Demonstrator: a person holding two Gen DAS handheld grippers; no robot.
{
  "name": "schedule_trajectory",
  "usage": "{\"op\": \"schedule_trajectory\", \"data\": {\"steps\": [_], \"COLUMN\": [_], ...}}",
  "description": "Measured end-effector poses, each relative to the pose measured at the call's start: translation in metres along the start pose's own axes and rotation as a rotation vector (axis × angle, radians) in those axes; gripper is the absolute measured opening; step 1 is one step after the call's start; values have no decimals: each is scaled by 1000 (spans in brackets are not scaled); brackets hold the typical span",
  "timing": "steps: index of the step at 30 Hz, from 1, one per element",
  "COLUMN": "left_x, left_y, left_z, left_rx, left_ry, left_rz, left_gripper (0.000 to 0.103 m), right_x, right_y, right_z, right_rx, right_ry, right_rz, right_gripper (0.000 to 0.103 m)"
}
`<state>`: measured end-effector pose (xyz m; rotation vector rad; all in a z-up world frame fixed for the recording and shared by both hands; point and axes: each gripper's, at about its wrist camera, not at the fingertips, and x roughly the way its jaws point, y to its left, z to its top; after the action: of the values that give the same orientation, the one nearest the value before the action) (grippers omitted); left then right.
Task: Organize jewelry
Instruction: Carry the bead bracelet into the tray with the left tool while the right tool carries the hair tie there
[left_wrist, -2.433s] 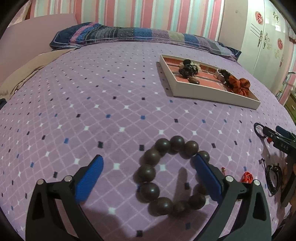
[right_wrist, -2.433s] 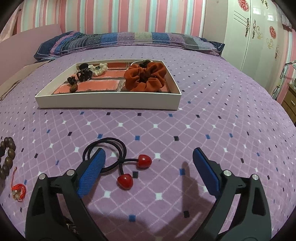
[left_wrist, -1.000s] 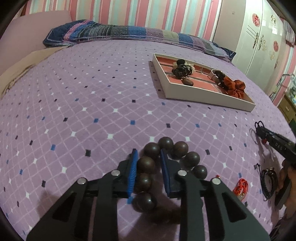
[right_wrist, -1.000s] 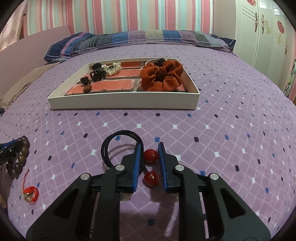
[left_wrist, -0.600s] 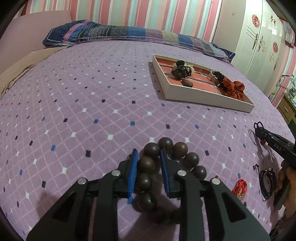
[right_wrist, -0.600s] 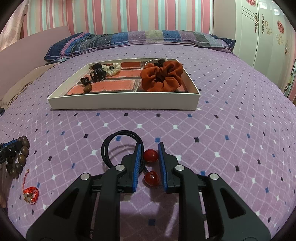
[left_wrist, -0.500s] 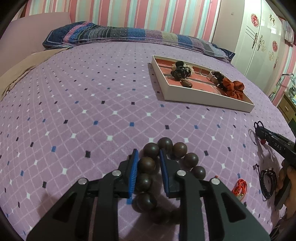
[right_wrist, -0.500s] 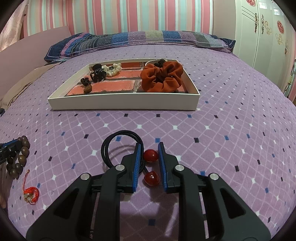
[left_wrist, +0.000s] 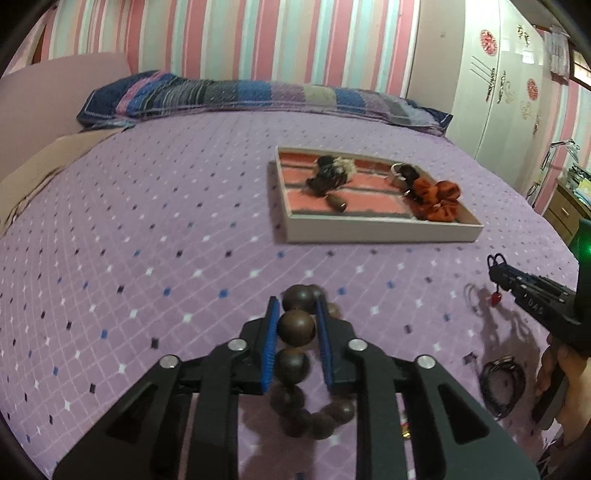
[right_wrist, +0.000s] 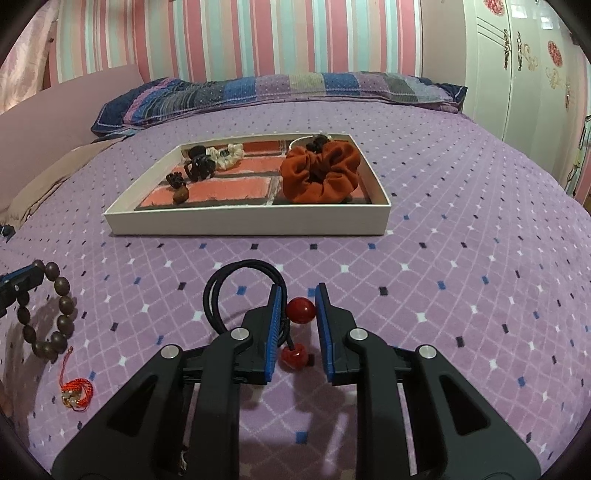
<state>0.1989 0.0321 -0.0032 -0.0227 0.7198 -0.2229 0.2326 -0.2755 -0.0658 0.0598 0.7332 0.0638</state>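
Evidently both grippers are pinching items bound for the tray (right_wrist: 251, 223) at frame centre: the left gripper (left_wrist: 295, 323) is closing on the bead bracelet (left_wrist: 295, 326), and the right gripper (right_wrist: 297, 308) is clamping the cherry hair tie (right_wrist: 301, 311).

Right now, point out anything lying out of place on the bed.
A red charm and a black band lie loose on the bedspread, outside the tray. The bracelet and cherry hair tie are already gripped.
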Motion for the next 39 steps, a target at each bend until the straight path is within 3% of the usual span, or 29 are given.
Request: {"op": "schedule_trajectory", "data": {"steps": [12, 25, 31, 39], "left_x": [-8, -5, 26, 98], "left_y": [-14, -55, -72, -83], "left_z": [32, 109, 145, 179], "left_rx": [-38, 27, 39, 66], "left_ry": [-49, -136, -135, -76], "left_rz": [-34, -56, -83, -94], "left_gripper": [20, 20, 20, 20], "right_x": [-3, 1, 22, 75], "right_y": [-3, -10, -13, -22], "right_z": [13, 79, 115, 166], "right_rx": [-1, -25, -20, -28], "right_ry": [-5, -46, -57, -26], "right_rz": [8, 5, 4, -24], "right_gripper": [19, 19, 19, 19]}}
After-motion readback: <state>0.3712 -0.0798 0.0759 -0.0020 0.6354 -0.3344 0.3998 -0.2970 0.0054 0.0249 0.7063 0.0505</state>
